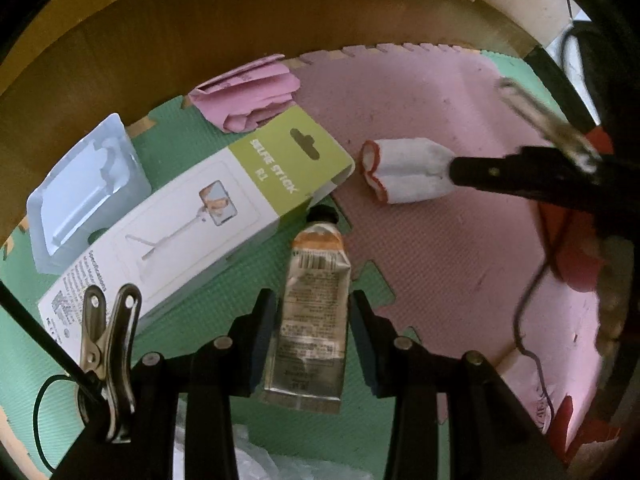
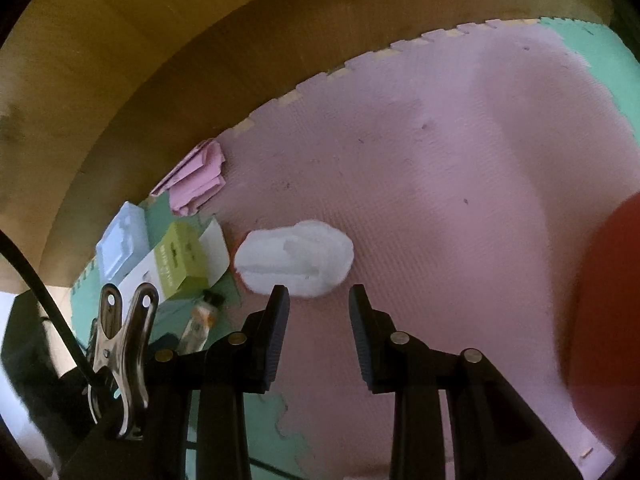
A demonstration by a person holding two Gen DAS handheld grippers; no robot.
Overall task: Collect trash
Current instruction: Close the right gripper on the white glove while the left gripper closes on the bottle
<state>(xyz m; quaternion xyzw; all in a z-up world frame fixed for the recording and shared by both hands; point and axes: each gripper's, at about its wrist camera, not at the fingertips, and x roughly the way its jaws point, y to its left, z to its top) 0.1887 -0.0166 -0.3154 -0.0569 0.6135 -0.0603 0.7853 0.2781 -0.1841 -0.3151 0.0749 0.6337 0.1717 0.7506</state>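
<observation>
A flattened, squeezed tube (image 1: 312, 320) with a black cap lies on the green foam mat (image 1: 240, 272). My left gripper (image 1: 314, 300) points down over it, open, one finger on each side of the tube, close but with a thin gap on the left. A white rolled cloth with a red rim (image 1: 404, 172) lies on the pink mat (image 1: 440, 260). In the right wrist view it shows as a white bundle (image 2: 294, 260) just beyond my right gripper (image 2: 318, 296), which is open and empty. That gripper's black finger (image 1: 480, 174) ends at the cloth.
A selfie-stick box (image 1: 192, 224), a clear plastic blister tray (image 1: 84, 196) and crumpled pink paper (image 1: 248, 96) lie left of the tube, by a wooden wall (image 1: 200, 20). Red things (image 1: 576, 264) and a thin cable (image 1: 532, 320) are at the right. Clear plastic film (image 1: 256, 460) shows below.
</observation>
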